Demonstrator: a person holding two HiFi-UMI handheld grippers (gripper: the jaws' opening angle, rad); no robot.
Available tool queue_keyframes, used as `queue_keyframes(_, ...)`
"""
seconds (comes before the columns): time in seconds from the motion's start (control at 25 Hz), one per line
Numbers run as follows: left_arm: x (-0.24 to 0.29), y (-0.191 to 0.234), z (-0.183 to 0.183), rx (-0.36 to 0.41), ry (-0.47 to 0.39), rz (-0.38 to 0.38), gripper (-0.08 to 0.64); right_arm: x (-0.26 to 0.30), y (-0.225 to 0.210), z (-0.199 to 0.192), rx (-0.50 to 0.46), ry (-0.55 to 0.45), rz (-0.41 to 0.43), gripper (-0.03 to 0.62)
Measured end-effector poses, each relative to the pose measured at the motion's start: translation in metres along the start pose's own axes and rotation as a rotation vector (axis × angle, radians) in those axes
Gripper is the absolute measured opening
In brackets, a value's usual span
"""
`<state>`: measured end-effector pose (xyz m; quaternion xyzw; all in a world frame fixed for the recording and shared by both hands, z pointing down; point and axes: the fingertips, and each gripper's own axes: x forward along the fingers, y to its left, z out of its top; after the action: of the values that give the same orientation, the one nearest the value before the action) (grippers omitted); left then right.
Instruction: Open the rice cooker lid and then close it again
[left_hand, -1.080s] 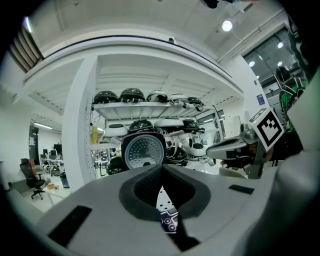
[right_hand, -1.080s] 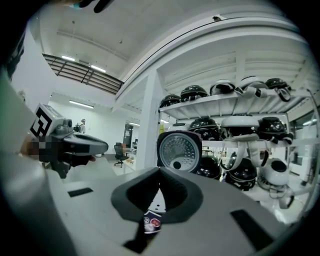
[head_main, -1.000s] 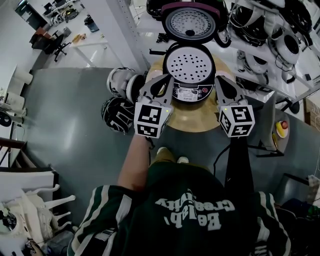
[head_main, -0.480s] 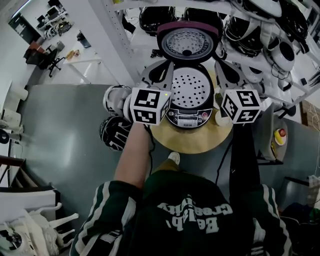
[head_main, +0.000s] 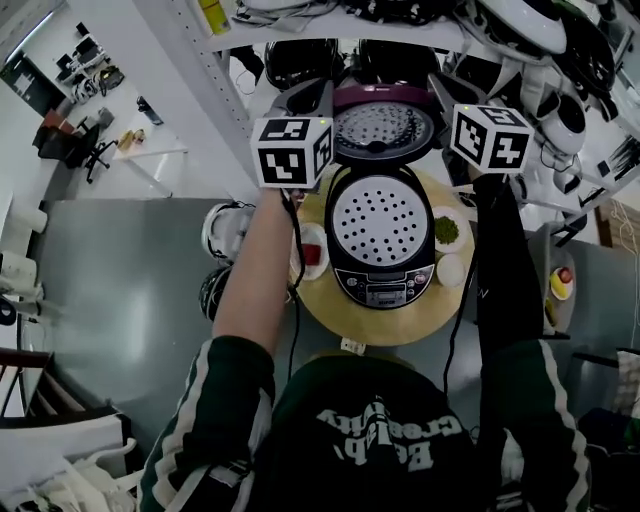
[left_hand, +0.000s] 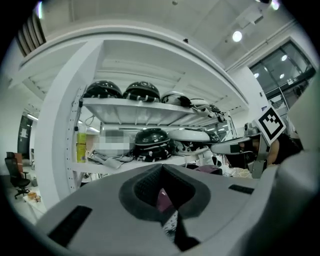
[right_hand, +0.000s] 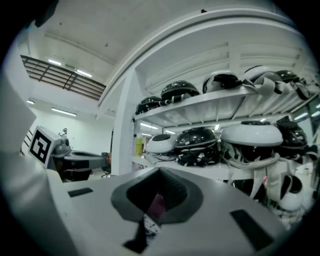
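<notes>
The rice cooker (head_main: 381, 240) stands open on a round wooden table (head_main: 375, 325), its perforated inner plate facing up. Its lid (head_main: 383, 125), with a maroon rim, stands raised behind the body. My left gripper (head_main: 311, 99) is shut at the lid's left edge and my right gripper (head_main: 444, 90) is shut at its right edge. Whether either touches the lid I cannot tell. In the left gripper view the shut jaws (left_hand: 163, 199) point level at the shelves, a bit of maroon showing through their notch. The right gripper view (right_hand: 153, 202) shows the same.
A red dish (head_main: 312, 253), a green dish (head_main: 447, 230) and a white bowl (head_main: 452, 268) sit on the table beside the cooker. Shelves (left_hand: 145, 107) just behind hold several rice cookers. Two more cookers (head_main: 224, 232) stand on the floor at the left.
Both grippers have risen and moved away from the cooker's front, past its body, to either side of the raised lid. Both stayed shut.
</notes>
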<state>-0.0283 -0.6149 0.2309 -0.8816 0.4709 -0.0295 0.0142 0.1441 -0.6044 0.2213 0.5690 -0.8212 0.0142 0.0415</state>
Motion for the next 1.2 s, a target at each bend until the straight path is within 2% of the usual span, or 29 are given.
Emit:
queue_keyframes(0.2,0.041,0.017,-0.016,-0.047,0.101,-0.070,0.000,0.042,-0.020,-0.016,-0.031,0.166,0.010,0.003)
queue_keyframes(0.32,0.049,0.015,-0.026,-0.096,0.145,-0.105,0.000,0.049,-0.027,-0.034,0.006,0.281,0.002,0.003)
queue_keyframes(0.48,0.042,0.012,-0.027,-0.101,0.159,-0.116,0.000,0.045,-0.023,-0.037,0.043,0.303,0.004,0.002)
queue_keyframes(0.8,-0.002,-0.016,-0.036,-0.082,0.158,-0.112,0.000,0.003,0.003,-0.048,-0.057,0.299,0.015,0.002)
queue_keyframes(1.08,-0.067,-0.070,-0.073,-0.007,0.232,-0.085,0.000,-0.065,0.047,-0.092,-0.121,0.357,0.083,0.003)
queue_keyframes(1.2,-0.093,-0.092,-0.100,-0.030,0.277,-0.082,0.000,-0.092,0.067,-0.123,-0.114,0.389,0.120,0.003)
